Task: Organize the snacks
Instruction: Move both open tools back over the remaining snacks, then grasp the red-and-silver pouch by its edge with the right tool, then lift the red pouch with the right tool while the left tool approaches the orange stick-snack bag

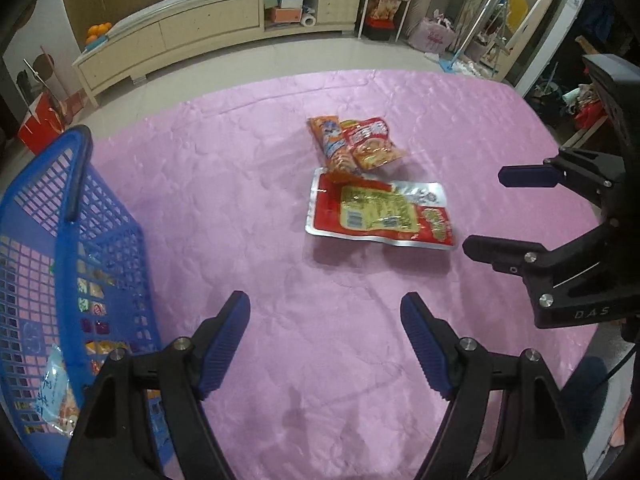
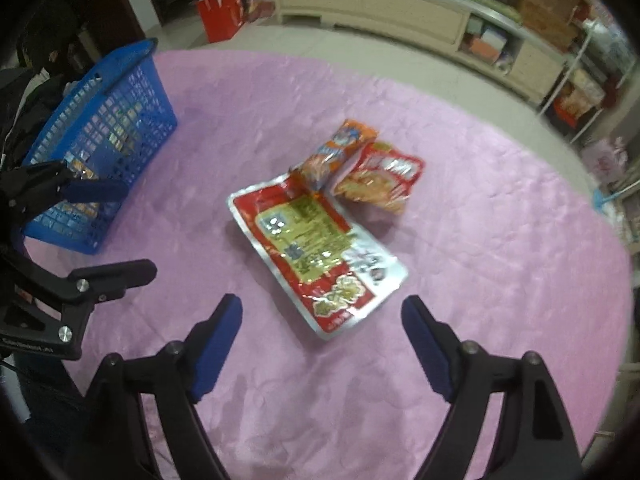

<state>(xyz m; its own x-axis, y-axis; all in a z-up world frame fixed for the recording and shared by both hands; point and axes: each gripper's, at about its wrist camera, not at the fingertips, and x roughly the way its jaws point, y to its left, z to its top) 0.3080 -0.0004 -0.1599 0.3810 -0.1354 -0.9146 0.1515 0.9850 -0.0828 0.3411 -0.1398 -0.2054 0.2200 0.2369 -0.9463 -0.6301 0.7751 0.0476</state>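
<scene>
Three snack packets lie together mid-table on the pink cloth. The largest is a flat red-and-silver pouch [image 1: 380, 210] [image 2: 316, 252]; an orange packet [image 1: 330, 142] [image 2: 340, 152] and a red packet [image 1: 372, 144] [image 2: 384, 178] lean on its far end. A blue mesh basket [image 1: 108, 248] [image 2: 132, 92] with several snacks inside stands at the left. My left gripper [image 1: 326, 308] hovers open over bare cloth, nearer than the pouch. My right gripper [image 2: 322, 312] is open just short of the pouch's near corner, nothing between its fingers. It shows in the left wrist view as the right gripper [image 1: 482, 210].
The pink cloth [image 1: 240, 200] covers a round table. Beyond its far edge stand a long low cabinet [image 1: 208, 28], a red paper bag [image 2: 222, 12] on the floor and a metal rack [image 1: 384, 4]. The left gripper [image 2: 128, 230] enters the right wrist view at the left.
</scene>
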